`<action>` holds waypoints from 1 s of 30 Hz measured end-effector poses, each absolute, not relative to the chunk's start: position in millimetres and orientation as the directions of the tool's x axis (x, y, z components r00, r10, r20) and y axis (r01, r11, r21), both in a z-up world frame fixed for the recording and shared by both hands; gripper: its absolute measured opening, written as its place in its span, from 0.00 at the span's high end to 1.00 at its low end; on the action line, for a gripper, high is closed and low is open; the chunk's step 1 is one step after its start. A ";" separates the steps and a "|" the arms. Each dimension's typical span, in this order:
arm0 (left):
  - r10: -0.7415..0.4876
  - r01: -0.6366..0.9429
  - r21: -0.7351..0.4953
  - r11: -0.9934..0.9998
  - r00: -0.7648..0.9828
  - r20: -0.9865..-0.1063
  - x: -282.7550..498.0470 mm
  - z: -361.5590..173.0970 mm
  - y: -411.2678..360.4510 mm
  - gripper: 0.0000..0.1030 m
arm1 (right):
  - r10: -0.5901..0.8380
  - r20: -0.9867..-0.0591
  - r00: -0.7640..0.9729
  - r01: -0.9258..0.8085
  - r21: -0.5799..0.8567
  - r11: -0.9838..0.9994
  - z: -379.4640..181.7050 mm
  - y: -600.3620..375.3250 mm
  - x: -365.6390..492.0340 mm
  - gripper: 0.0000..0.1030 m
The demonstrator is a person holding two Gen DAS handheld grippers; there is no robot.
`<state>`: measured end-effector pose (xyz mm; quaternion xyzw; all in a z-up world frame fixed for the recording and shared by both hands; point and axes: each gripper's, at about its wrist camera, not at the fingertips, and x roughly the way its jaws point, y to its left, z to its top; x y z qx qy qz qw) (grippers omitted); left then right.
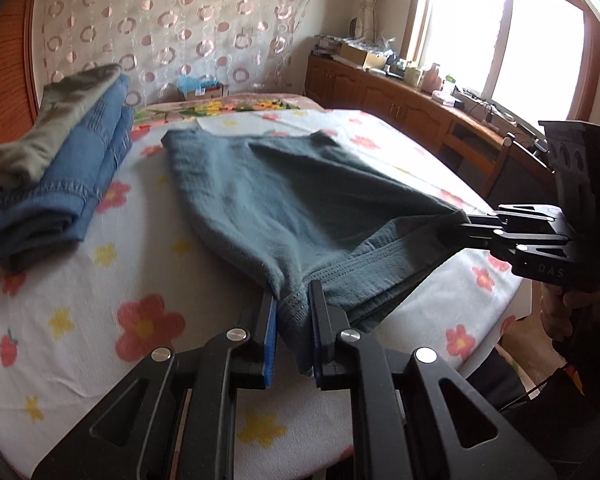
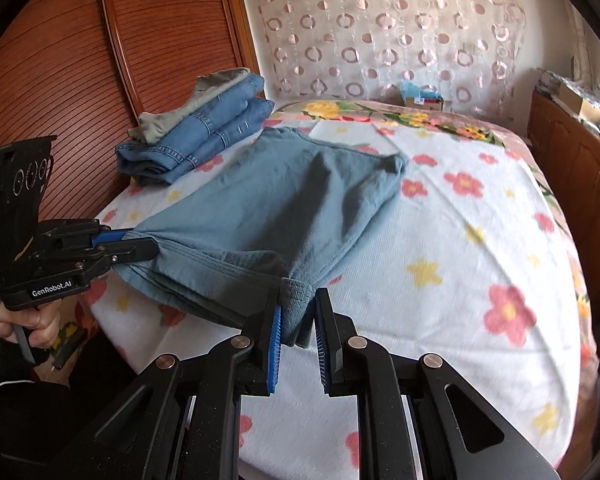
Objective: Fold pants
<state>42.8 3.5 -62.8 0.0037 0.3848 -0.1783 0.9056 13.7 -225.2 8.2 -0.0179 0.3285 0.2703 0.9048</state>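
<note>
Grey-blue pants (image 1: pixel 268 200) lie spread on the flowered bed, also seen in the right wrist view (image 2: pixel 276 208). My left gripper (image 1: pixel 294 300) is shut on one corner of their near hem edge; it also shows at the left of the right wrist view (image 2: pixel 140 246). My right gripper (image 2: pixel 298 300) is shut on the other corner of the same edge; it shows at the right of the left wrist view (image 1: pixel 466 226). The near edge is lifted and stretched between the two grippers. The far end rests on the bed.
A stack of folded blue jeans with a grey garment on top (image 1: pixel 56 184) sits at the bed's far left (image 2: pixel 192 136). A wooden headboard (image 2: pixel 80 60) is to the left. Wooden cabinets (image 1: pixel 400 100) with clutter run under the window on the right. The flowered sheet (image 2: pixel 460 240) covers the bed.
</note>
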 end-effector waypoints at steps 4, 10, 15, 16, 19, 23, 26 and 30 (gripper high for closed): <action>-0.311 0.322 -0.126 0.939 0.629 -0.713 42.3 -68.6 2.3 0.85 | 0.475 -0.616 0.628 -0.490 0.161 0.857 1.3 -226.7 20.9 0.85; -0.304 0.320 -0.120 0.940 0.620 -0.723 42.4 -74.1 0.0 0.84 | 0.474 -0.625 0.620 -0.470 0.188 0.863 -6.0 -225.8 29.1 0.85; -0.302 0.316 -0.123 0.941 0.618 -0.726 41.7 -75.4 -0.3 0.83 | 0.474 -0.629 0.616 -0.467 0.192 0.863 -13.2 -228.3 31.8 0.84; -0.301 0.314 -0.124 0.941 0.617 -0.727 42.4 -75.9 0.0 0.83 | 0.474 -0.631 0.615 -0.467 0.193 0.863 -12.9 -228.4 32.8 0.84; -0.298 0.309 -0.125 0.943 0.615 -0.730 41.3 -76.7 -0.4 0.80 | 0.473 -0.631 0.615 -0.467 0.192 0.863 -20.9 -228.5 28.8 0.84; -0.290 0.292 -0.132 0.947 0.608 -0.739 39.7 -75.5 1.5 0.72 | 0.472 -0.629 0.617 -0.462 0.196 0.865 -27.3 -229.3 26.1 0.84; -0.288 0.285 -0.132 0.950 0.625 -0.725 36.5 -69.7 5.5 0.61 | 0.474 -0.627 0.618 -0.461 0.199 0.864 -28.2 -229.5 25.5 0.84; -0.272 0.269 -0.123 0.955 0.640 -0.718 37.4 -68.3 10.4 0.55 | 0.472 -0.627 0.619 -0.456 0.202 0.867 -28.3 -229.9 24.6 0.84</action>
